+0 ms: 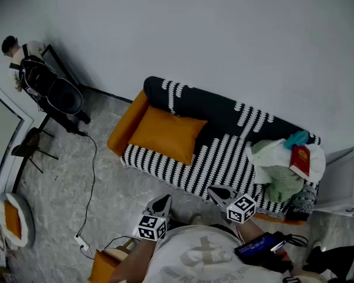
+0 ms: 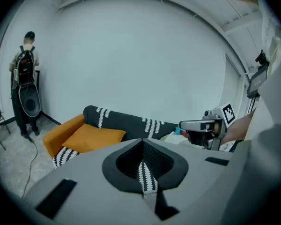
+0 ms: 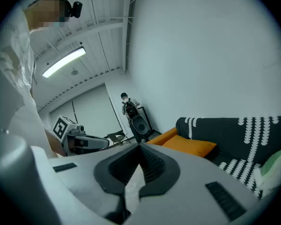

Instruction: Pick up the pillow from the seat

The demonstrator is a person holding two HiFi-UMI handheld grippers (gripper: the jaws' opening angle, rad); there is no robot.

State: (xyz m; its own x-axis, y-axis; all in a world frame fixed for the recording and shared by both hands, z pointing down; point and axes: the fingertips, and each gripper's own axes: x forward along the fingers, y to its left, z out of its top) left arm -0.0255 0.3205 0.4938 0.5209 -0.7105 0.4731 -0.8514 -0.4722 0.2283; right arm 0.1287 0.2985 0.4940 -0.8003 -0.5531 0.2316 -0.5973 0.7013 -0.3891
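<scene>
Holding my left gripper (image 1: 160, 205) and right gripper (image 1: 219, 193) pressed together and empty, I see the orange pillow (image 1: 165, 133) flat on the seat's (image 1: 224, 158) left end beside the armrest (image 1: 125, 127), straight ahead of the nearer left gripper, its long axis along the seat.
</scene>
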